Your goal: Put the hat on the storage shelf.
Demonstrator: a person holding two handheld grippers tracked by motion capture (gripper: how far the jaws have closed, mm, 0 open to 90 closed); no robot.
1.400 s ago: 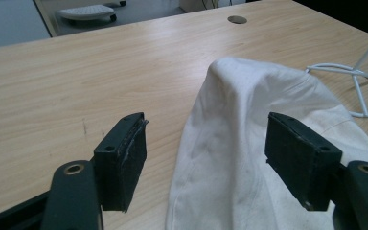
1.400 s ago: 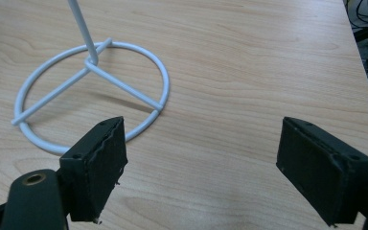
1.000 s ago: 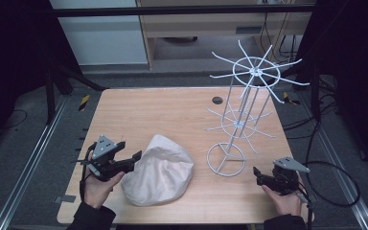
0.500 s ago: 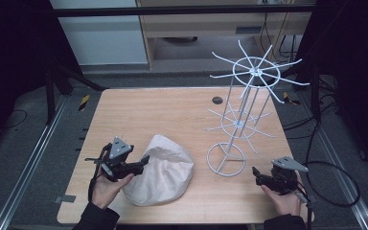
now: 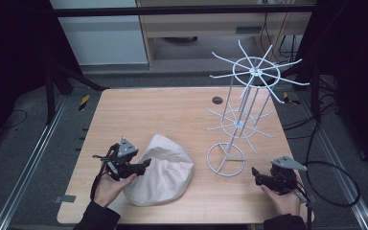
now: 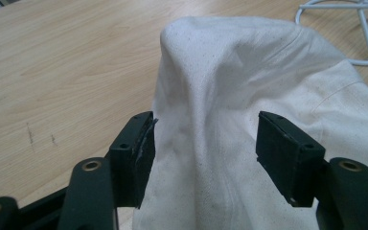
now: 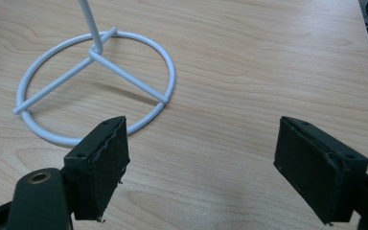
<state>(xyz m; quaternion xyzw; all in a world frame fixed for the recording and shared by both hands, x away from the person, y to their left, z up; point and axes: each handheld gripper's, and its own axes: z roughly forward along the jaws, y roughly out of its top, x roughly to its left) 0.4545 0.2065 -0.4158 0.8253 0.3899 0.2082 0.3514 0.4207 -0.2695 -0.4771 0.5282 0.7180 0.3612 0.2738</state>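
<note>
Left gripper (image 6: 203, 153) sits with its jaws apart, straddling a raised fold of the cream cloth hat (image 6: 249, 110); one jaw touches the fabric, the other stands just off it. The hat lies directly ahead of this gripper and runs away from it toward the white wire rack (image 5: 239, 115), so closing here would likely pinch the fold. The right gripper (image 7: 201, 163) is well apart from the hat, jaws also apart over bare desk (image 5: 172, 110), with the rack's ring base (image 7: 96, 81) just ahead of it. Compared with a second ago, the left gripper has moved in from beside the hat onto its edge; the right has stayed put.
</note>
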